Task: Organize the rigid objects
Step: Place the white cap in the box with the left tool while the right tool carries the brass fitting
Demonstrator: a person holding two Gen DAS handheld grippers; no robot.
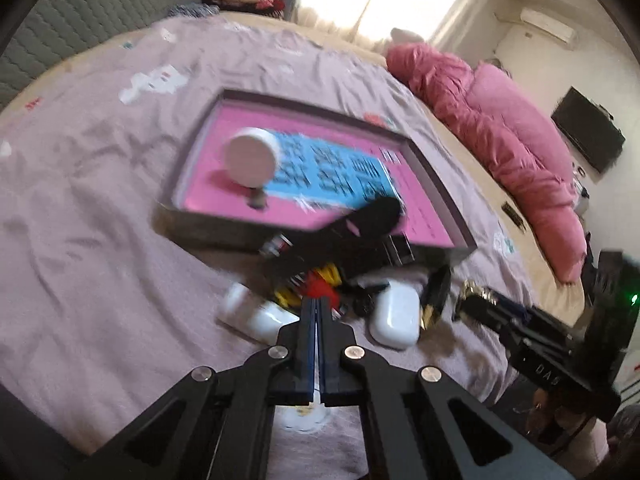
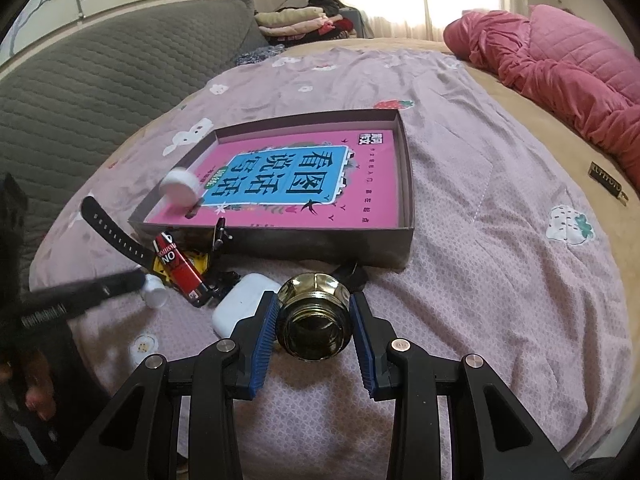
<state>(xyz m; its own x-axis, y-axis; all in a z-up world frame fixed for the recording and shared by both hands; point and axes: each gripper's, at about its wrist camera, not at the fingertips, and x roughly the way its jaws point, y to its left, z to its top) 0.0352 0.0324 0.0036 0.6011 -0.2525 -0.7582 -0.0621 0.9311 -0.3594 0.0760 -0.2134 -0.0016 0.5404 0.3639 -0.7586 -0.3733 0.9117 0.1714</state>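
A shallow dark box (image 1: 216,226) (image 2: 320,242) with a pink-and-blue book on its floor lies on the bedspread. A white round jar (image 1: 251,158) (image 2: 180,186), blurred, is inside at the box's left end. My left gripper (image 1: 319,304) (image 2: 134,278) is shut with nothing between its fingers, above a pile in front of the box: black watch strap (image 2: 112,232), red lighter (image 2: 180,268), white earbud case (image 1: 394,316) (image 2: 236,308), small white bottle (image 1: 248,312) (image 2: 154,290). My right gripper (image 2: 314,332) (image 1: 466,300) is shut on a gold-lidded dark jar (image 2: 314,312), just before the box.
A pink quilt (image 2: 560,60) lies bunched along the right side of the bed. A grey quilted headboard (image 2: 100,80) rises at the left, with folded clothes (image 2: 296,20) behind. A small black tag (image 2: 606,184) lies at the right. A hand (image 2: 40,396) shows at lower left.
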